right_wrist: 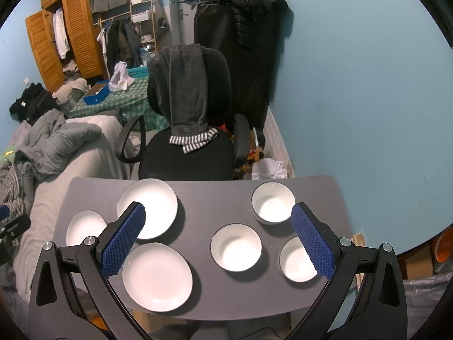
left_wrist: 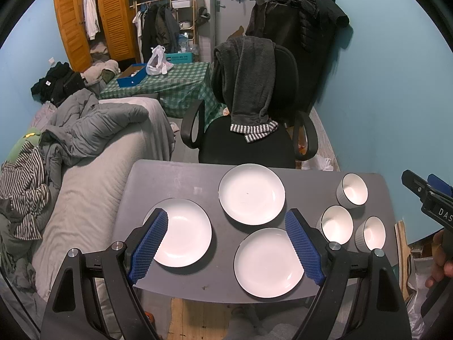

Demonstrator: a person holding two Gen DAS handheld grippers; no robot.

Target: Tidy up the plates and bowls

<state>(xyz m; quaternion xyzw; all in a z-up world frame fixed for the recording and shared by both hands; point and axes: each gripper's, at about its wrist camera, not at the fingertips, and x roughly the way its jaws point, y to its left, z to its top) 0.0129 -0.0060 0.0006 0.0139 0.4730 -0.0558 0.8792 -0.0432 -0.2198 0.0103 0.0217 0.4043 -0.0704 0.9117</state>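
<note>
Three white plates lie apart on the grey table (left_wrist: 170,175): a left plate (left_wrist: 184,232), a far plate (left_wrist: 252,194) and a near plate (left_wrist: 267,263). Three white bowls stand at the right: a far bowl (left_wrist: 353,189), a middle bowl (left_wrist: 337,224) and a right bowl (left_wrist: 371,233). My left gripper (left_wrist: 226,221) hovers open above the plates, holding nothing. My right gripper (right_wrist: 218,212) hovers open above the table (right_wrist: 215,198), over the middle bowl (right_wrist: 236,248), between the near plate (right_wrist: 157,276) and the right bowl (right_wrist: 296,262). The far bowl (right_wrist: 273,202) and far plate (right_wrist: 153,201) lie beyond.
A black office chair (left_wrist: 249,141) draped with a grey garment stands just behind the table. A bed with grey bedding (left_wrist: 93,153) borders the table's left side. The blue wall (left_wrist: 396,99) runs close along the right. A hand (left_wrist: 440,263) holds the right gripper at the right edge.
</note>
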